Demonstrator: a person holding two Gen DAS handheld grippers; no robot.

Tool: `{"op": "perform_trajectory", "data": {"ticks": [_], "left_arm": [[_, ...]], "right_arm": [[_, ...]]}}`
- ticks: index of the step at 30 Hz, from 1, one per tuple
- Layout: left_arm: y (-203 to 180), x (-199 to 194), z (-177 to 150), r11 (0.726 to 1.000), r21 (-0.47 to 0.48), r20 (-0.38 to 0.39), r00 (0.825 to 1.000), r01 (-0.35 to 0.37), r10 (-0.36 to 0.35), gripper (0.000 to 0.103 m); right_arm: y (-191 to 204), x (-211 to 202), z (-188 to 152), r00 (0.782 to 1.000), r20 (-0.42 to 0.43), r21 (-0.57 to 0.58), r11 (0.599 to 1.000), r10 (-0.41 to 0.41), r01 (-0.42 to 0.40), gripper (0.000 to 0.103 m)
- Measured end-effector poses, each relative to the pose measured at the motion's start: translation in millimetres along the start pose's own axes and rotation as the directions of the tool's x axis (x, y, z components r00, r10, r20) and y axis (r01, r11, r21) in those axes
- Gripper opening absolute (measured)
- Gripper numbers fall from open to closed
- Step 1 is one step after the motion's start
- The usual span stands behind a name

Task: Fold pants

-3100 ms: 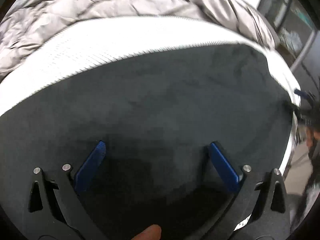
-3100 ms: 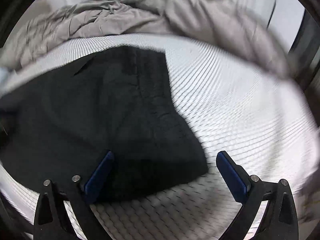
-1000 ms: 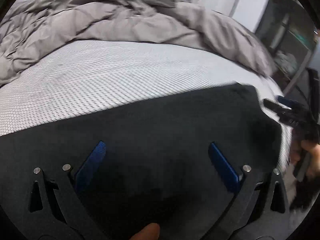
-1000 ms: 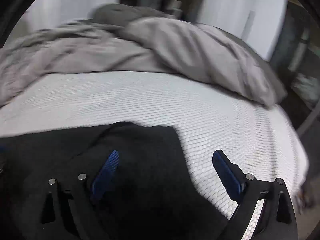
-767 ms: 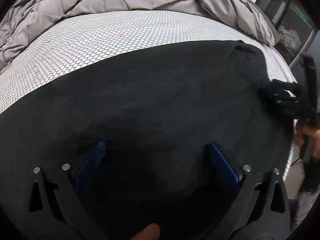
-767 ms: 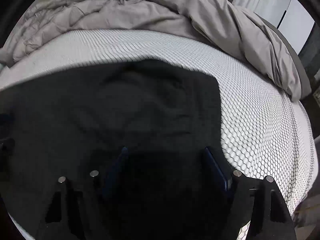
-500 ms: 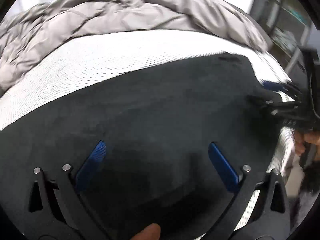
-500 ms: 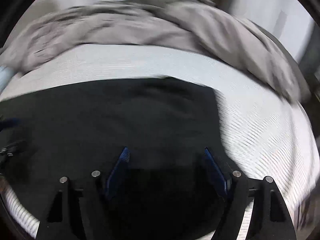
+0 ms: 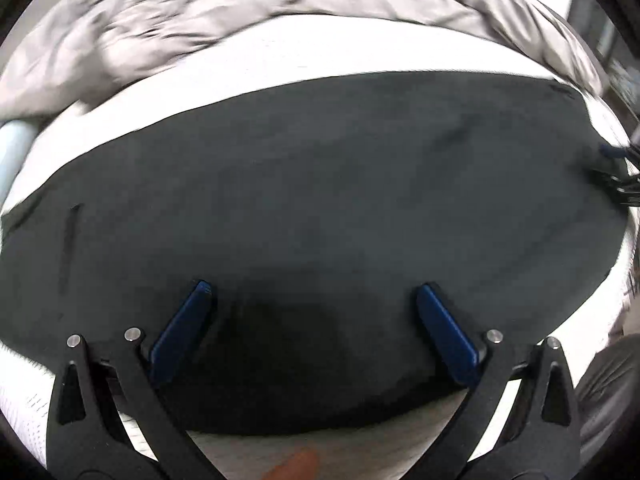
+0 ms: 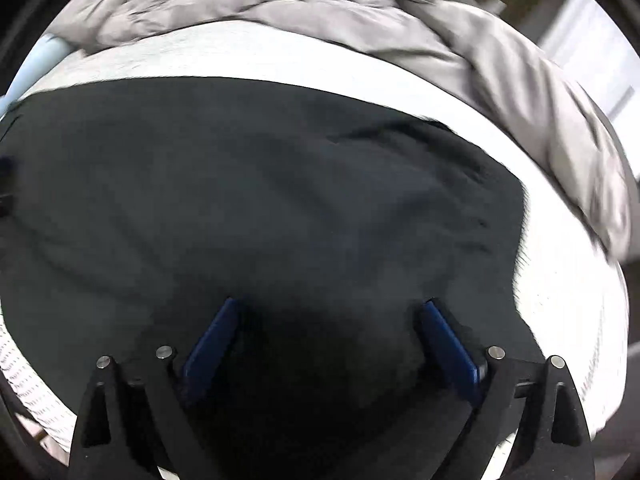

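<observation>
Dark pants (image 9: 320,184) lie spread flat on a white mesh mattress (image 9: 280,52), with a pocket slit (image 9: 70,236) near their left end. My left gripper (image 9: 314,292) hovers open over the near part of the cloth, nothing pinched between its blue pads. In the right wrist view the pants (image 10: 260,208) fill the middle. My right gripper (image 10: 330,305) is above them with its jaws opening; cloth lies under the fingers, none is clamped. The right gripper's tips (image 9: 618,176) also show at the pants' right end.
A rumpled grey duvet (image 9: 200,12) is heaped along the far side of the mattress (image 10: 560,280), seen as the same duvet (image 10: 320,4) in the right view. A pale blue roll (image 9: 12,140) lies at the far left. A fingertip (image 9: 296,464) shows at the bottom.
The left gripper has swept sideways, so the pants' near edge and the pocket slit now show. The right gripper's jaws narrowed, then spread wide again, and it sank closer to the cloth.
</observation>
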State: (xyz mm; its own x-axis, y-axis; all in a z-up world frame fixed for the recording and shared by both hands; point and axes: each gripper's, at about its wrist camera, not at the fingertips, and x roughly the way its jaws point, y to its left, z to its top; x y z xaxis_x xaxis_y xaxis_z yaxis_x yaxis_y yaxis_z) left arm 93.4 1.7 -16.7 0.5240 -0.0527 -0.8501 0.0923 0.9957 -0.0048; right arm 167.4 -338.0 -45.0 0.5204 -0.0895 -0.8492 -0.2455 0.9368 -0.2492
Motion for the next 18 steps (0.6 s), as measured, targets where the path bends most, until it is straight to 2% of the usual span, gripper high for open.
{"op": "perform_trajectory", "data": {"ticks": [2,3,4,5,7,9,10,12,15,17,18], "left_arm": [[11.2,-11.3,-2.8,0.999,-0.023,0.025,0.999,0.034,-0.033,0.102],[12.5,-15.0,-0.9,0.997,-0.024,0.047,0.997,0.069,-0.067,0.102],[10.0,-16.4,2.9,0.996,-0.025,0.063,0.994,0.088,-0.086,0.102],[6.5,-15.2,9.6,0.995,-0.03,0.077,0.992,0.1,-0.098,0.102],[-3.9,-4.5,25.2,0.996,-0.026,0.057,0.995,0.089,-0.088,0.102],[-15.7,12.4,43.7,0.996,0.005,0.026,0.995,0.092,-0.093,0.102],[-21.0,23.2,57.5,0.996,0.019,0.018,0.996,0.087,-0.088,0.102],[-27.7,43.7,63.4,0.998,0.038,-0.016,0.998,0.057,-0.056,0.102],[-11.8,49.5,56.5,0.997,0.042,-0.014,0.998,0.06,-0.059,0.102],[12.7,41.7,46.8,1.0,-0.004,-0.002,1.0,0.028,-0.028,0.102],[26.6,39.1,40.9,0.999,-0.033,0.007,1.0,0.026,-0.026,0.102]], "right_arm": [[-3.3,-5.2,0.0,1.0,-0.003,0.024,1.0,0.013,-0.013,0.094],[1.7,-9.0,5.0,1.0,0.0,0.022,1.0,-0.013,0.013,0.094],[8.7,-13.5,11.3,1.0,0.018,0.016,1.0,-0.014,0.014,0.094],[21.0,-20.4,20.0,0.998,0.053,0.009,1.0,0.02,-0.02,0.094],[45.1,-28.2,34.1,0.991,0.097,-0.01,0.996,0.09,-0.09,0.094],[76.3,-29.8,49.2,0.985,0.115,-0.046,0.992,0.126,-0.122,0.094],[96.3,-25.2,58.4,0.985,0.11,-0.074,0.989,0.136,-0.129,0.094],[128.9,-13.5,70.6,0.983,0.088,-0.137,0.98,0.159,-0.146,0.094],[163.3,7.4,80.7,0.991,0.06,-0.229,0.968,0.118,-0.102,0.095],[151.8,11.0,83.8,0.994,0.066,-0.223,0.972,0.086,-0.07,0.095],[138.8,11.7,85.2,0.997,0.068,-0.198,0.98,0.028,-0.014,0.096]]}}
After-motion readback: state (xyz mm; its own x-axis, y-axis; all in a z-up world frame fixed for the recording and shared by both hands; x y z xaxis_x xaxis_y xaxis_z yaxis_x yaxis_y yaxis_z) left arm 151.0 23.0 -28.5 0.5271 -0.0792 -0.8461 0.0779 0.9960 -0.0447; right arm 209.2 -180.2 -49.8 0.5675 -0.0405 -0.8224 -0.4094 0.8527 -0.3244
